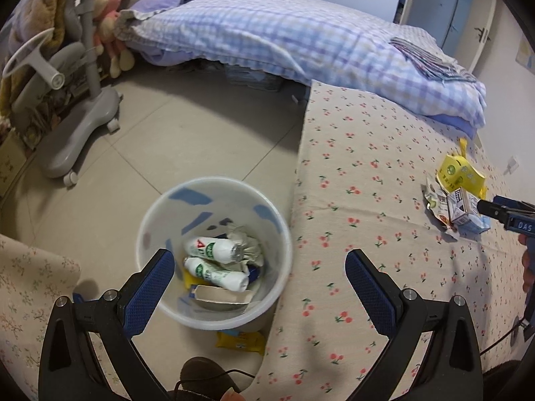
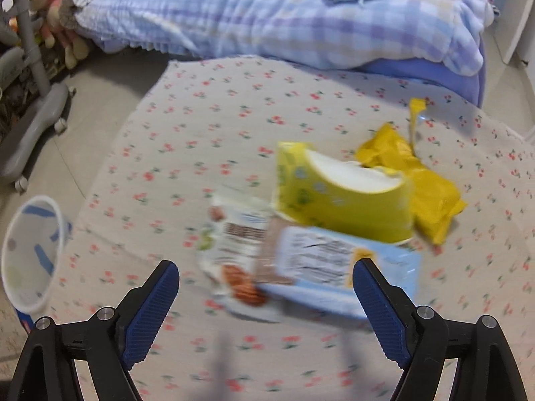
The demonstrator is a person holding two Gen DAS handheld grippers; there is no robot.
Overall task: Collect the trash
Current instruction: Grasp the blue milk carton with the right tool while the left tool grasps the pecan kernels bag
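Facing cherry-print bedsheet point(image 2: 234, 117) and tiled floor point(image 1: 167, 127), both grippers' jaws spread, empty.

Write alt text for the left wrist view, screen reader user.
The open left gripper hovers above a white trash bin on the tiled floor, already holding two white bottles and a carton. To the right, a cherry-print mattress carries a pile of wrappers, with the right gripper reaching it from the frame edge.
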